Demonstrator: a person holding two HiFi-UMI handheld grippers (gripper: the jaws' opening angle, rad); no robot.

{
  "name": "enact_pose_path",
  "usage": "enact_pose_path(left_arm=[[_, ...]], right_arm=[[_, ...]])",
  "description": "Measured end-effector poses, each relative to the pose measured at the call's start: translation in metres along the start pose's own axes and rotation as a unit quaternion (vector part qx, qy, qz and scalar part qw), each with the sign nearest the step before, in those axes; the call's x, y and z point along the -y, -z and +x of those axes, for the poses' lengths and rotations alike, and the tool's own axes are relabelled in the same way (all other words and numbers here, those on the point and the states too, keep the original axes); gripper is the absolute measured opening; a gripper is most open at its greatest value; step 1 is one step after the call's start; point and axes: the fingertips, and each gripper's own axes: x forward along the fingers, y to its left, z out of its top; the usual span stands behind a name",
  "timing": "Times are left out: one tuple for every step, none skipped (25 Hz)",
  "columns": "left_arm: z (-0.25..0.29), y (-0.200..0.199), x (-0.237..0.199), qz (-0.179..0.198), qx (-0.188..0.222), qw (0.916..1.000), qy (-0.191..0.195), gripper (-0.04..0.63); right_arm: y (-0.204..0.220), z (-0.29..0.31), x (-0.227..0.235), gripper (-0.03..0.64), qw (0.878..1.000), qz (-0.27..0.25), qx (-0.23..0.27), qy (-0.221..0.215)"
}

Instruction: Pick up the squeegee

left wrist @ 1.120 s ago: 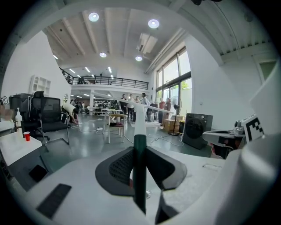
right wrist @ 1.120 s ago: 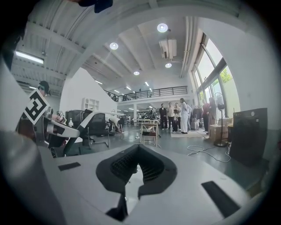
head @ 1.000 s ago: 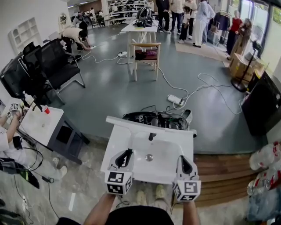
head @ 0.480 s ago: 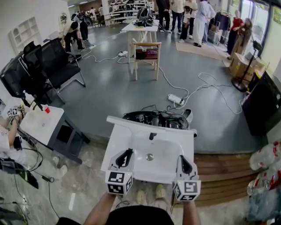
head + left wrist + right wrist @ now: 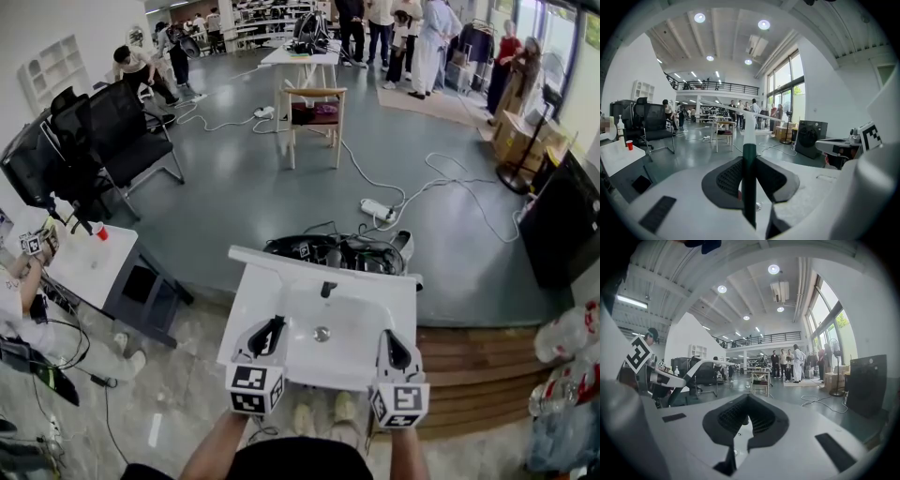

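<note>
The squeegee (image 5: 323, 266) has a dark green handle (image 5: 749, 183) and a long white blade. It stands upright over the white sink (image 5: 246, 314). My left gripper (image 5: 272, 330) is shut on the handle, and the left gripper view shows the handle clamped between the black jaws of the left gripper (image 5: 749, 161). The blade spans across the back of the sink in the head view. My right gripper (image 5: 391, 345) hovers over the sink's right front, shut with nothing in it. In the right gripper view the right gripper (image 5: 747, 401) faces the room and the squeegee (image 5: 712, 363) shows at the left.
The sink has a drain (image 5: 322, 334) and a dark faucet (image 5: 325, 290). Behind it lie a black bag and cables (image 5: 333, 253). A white side table (image 5: 89, 267) with a red cup stands at the left. A wooden chair (image 5: 312, 117) and several people are farther back.
Both grippers and the squeegee have kept still. Only people in the far background at the left have moved.
</note>
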Motion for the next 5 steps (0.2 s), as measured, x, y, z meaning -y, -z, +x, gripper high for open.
enact_pose_path(left_arm=[[0.0, 0.0003, -0.0002, 0.0, 0.0, 1.0, 0.0, 0.084], [0.0003, 0.0008, -0.0002, 0.0, 0.0, 1.0, 0.0, 0.084], [0.0007, 0.0014, -0.0002, 0.001, 0.0, 1.0, 0.0, 0.084], [0.0012, 0.0021, -0.0001, 0.001, 0.0, 1.0, 0.0, 0.084], [0.0018, 0.0028, 0.0, 0.001, 0.0, 1.0, 0.0, 0.084]], right_arm=[[-0.0016, 0.0, -0.0008, -0.003, 1.0, -0.001, 0.0, 0.0], [-0.0029, 0.0001, -0.0012, -0.003, 1.0, -0.001, 0.001, 0.0], [-0.0034, 0.0002, -0.0013, -0.003, 1.0, -0.002, 0.001, 0.001], [-0.0035, 0.0004, -0.0011, -0.003, 1.0, -0.002, 0.001, 0.001], [-0.0036, 0.0006, -0.0009, -0.003, 1.0, -0.003, 0.001, 0.002]])
